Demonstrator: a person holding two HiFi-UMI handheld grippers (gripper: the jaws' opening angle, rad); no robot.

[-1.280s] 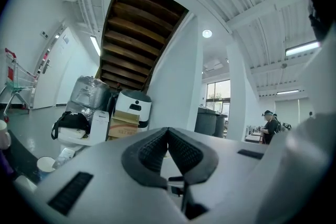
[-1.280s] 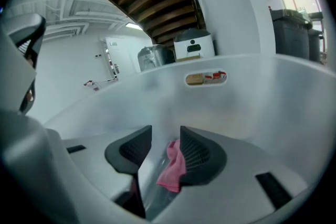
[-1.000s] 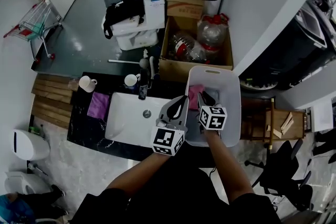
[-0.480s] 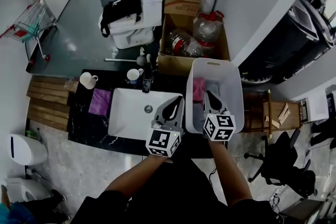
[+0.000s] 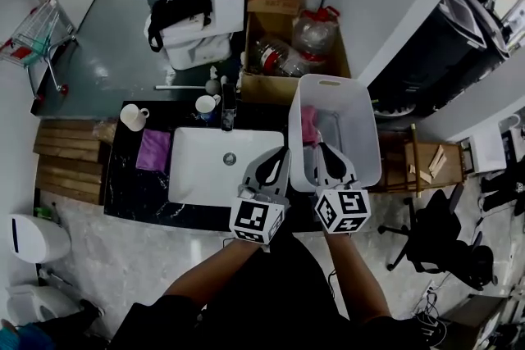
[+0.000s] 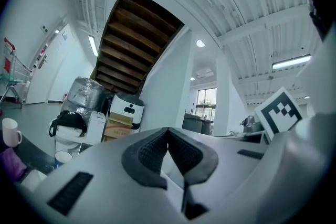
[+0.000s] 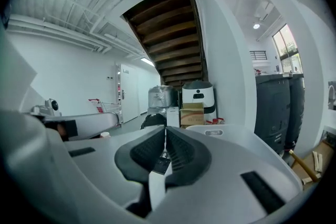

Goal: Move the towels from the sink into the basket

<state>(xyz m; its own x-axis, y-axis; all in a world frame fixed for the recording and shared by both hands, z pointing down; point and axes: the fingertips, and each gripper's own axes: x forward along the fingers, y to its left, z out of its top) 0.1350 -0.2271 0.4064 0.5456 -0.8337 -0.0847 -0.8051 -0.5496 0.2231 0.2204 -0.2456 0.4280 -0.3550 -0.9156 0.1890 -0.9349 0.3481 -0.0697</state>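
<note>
A white basket (image 5: 354, 120) stands to the right of the white sink (image 5: 197, 176); a pink towel (image 5: 309, 125) lies against the basket's left wall. A purple towel (image 5: 153, 150) lies flat on the black counter, left of the sink. The sink basin shows only its drain. My left gripper (image 5: 284, 152) is shut and empty, over the sink's right rim. My right gripper (image 5: 321, 148) is shut and empty too, above the basket's near left corner. In the left gripper view the left gripper (image 6: 168, 131) has its pads together; the right gripper (image 7: 166, 131) shows the same, with the basket (image 7: 212, 132) behind it.
On the black counter (image 5: 135, 197) stand a white mug (image 5: 131, 117), a cup (image 5: 205, 104) and the faucet (image 5: 228, 115). Behind the basket is a cardboard box of bottles (image 5: 287, 53). A wooden stand (image 5: 426, 164) and an office chair (image 5: 443, 258) are at the right.
Both grippers have drawn back toward me. The right gripper came out from over the basket's middle to its near corner, and its jaws closed. The pink towel stays in the basket.
</note>
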